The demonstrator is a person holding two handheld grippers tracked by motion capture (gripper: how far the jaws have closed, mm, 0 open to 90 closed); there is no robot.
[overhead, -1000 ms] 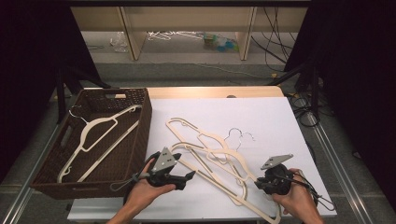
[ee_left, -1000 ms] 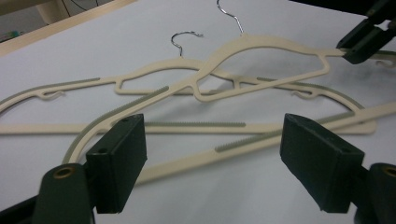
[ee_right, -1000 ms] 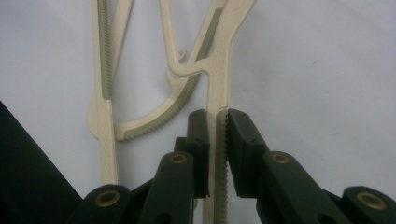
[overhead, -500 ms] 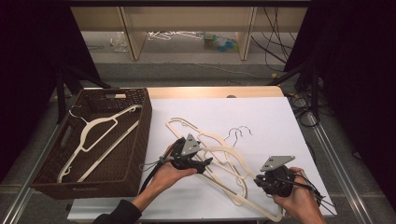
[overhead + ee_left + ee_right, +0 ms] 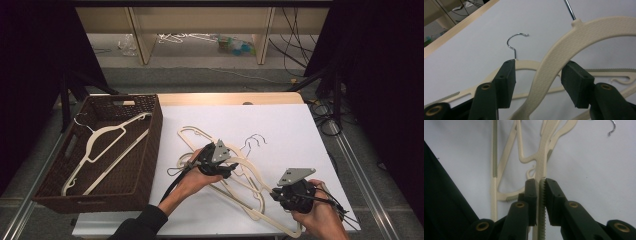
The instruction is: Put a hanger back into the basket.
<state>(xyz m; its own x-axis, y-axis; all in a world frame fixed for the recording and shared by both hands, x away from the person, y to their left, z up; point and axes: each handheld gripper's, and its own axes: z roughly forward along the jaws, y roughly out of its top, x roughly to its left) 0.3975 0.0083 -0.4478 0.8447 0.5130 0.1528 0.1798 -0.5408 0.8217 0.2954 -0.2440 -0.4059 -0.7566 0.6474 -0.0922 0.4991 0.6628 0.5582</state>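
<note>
Several cream plastic hangers [image 5: 197,134] lie tangled on the white table [image 5: 280,125]. My left gripper [image 5: 231,165] is in the middle of the pile. In the left gripper view its jaws have just been closing around one hanger's curved shoulder [image 5: 554,57], which sits between the pads with a gap on the left side. My right gripper [image 5: 274,192] is at the near right, shut on the toothed bar of a hanger [image 5: 541,157]. Metal hooks [image 5: 256,140] point away across the table.
A brown woven basket [image 5: 150,145] stands at the left edge of the table with one cream hanger [image 5: 107,135] inside. Cables trail off the right side. A shelf unit stands on the floor beyond the table.
My left hand has moved from the near edge beside the basket to the right and farther in, onto the hanger pile, and its jaws have narrowed. The right gripper has stayed put.
</note>
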